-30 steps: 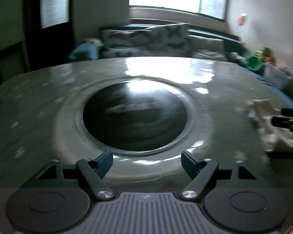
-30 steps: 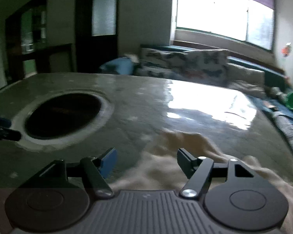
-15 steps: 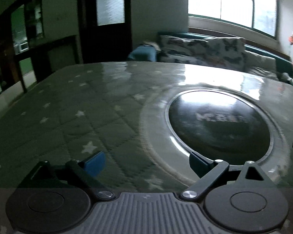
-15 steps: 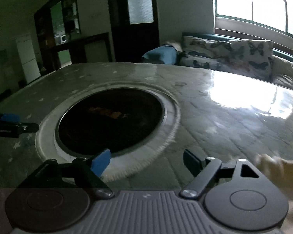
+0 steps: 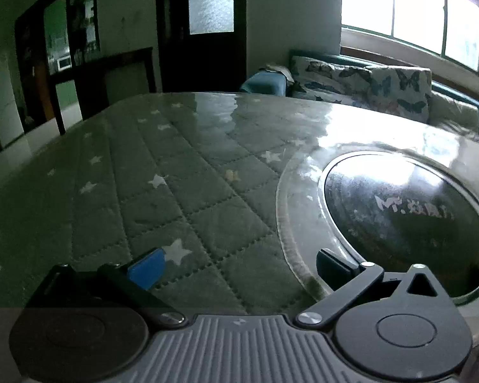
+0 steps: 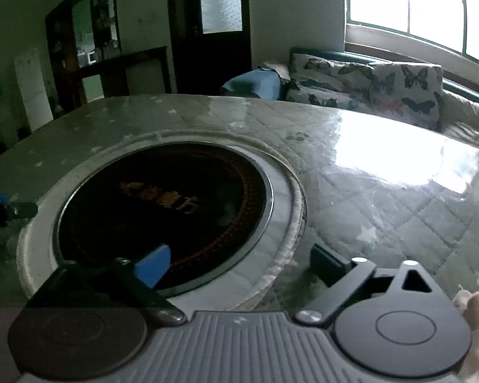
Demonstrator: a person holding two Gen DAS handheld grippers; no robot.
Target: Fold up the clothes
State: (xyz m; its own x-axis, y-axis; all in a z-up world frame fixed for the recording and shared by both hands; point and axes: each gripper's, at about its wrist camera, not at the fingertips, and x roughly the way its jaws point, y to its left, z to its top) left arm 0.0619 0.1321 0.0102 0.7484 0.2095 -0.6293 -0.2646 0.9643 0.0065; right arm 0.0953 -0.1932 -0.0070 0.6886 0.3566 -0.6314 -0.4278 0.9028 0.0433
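Both grippers are hanging over the counter with nothing in them. The left gripper is sitting with its jaws spread wide, having just been opening, only the quilted star-print cover under the gap. The right gripper is doing the same, jaws apart after just opening, empty between them, straddling the near rim of the round black cooktop set into the counter. In the left view that cooktop is lying just off to the right. As for the clothes, only a pale bit of fabric is peeking in at the right edge of the right view, beside the gripper body, too cropped to say how it's lying. The tip of the left gripper is poking in at the far left there. Further back, a butterfly-print sofa is sitting under a bright window, with a dark door to the left.
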